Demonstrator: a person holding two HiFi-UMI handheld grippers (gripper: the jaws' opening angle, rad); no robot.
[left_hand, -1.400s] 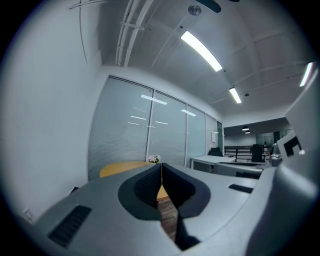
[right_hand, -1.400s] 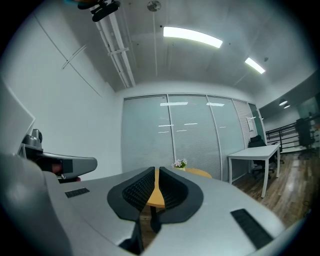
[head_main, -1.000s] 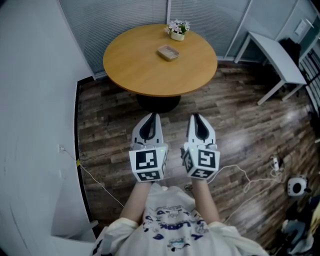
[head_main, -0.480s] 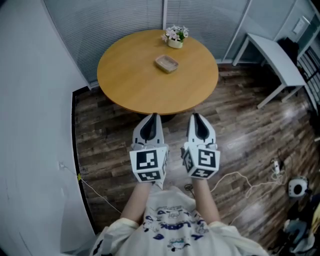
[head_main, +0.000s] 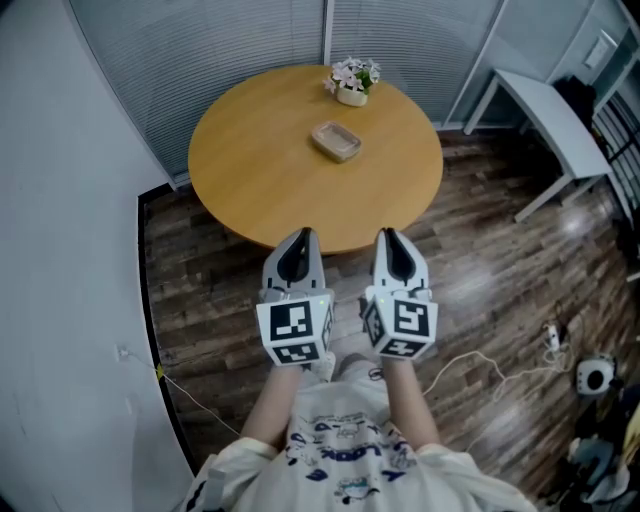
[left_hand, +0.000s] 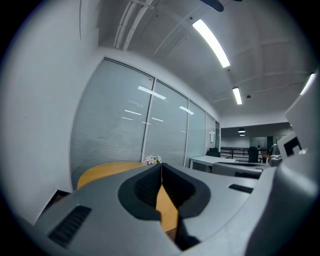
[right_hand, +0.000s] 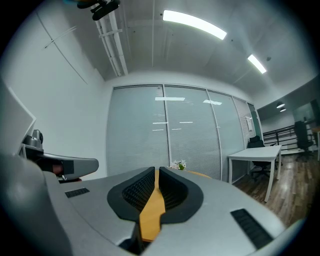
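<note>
The left gripper (head_main: 304, 236) and right gripper (head_main: 386, 234) hover at 6 o'clock of the round table (head_main: 250, 175), jaws pressed together and empty, because the tray (head_main: 336, 141) lies well apart, toward 12 o'clock.

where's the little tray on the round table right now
In the head view the little tray lies on the round table, a bit beyond its middle, just nearer than the flower pot at the far edge.
</note>
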